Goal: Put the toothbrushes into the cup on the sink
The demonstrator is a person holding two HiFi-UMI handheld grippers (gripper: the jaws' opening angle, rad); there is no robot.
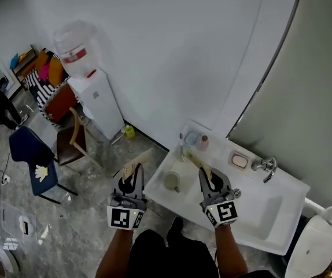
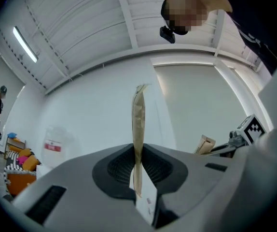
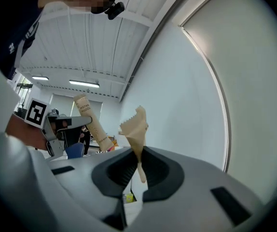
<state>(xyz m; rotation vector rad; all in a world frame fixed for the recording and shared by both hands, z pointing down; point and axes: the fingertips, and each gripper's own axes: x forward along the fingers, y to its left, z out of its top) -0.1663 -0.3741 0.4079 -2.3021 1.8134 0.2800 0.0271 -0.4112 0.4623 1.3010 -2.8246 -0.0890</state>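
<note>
Toothbrushes (image 1: 140, 157) in both grippers (image 1: 132, 171) (image 1: 204, 172), near sink (image 1: 270, 213) edge

A white boxy water dispenser (image 1: 99, 103) topped by a clear bottle (image 1: 73, 45) stands at upper left. Below it sit a brown wooden-framed chair (image 1: 72, 138) and a dark blue chair (image 1: 30, 155). A small yellow object (image 1: 130, 132) lies near centre; a pink soap dish (image 1: 239, 160) sits at right of centre.
</note>
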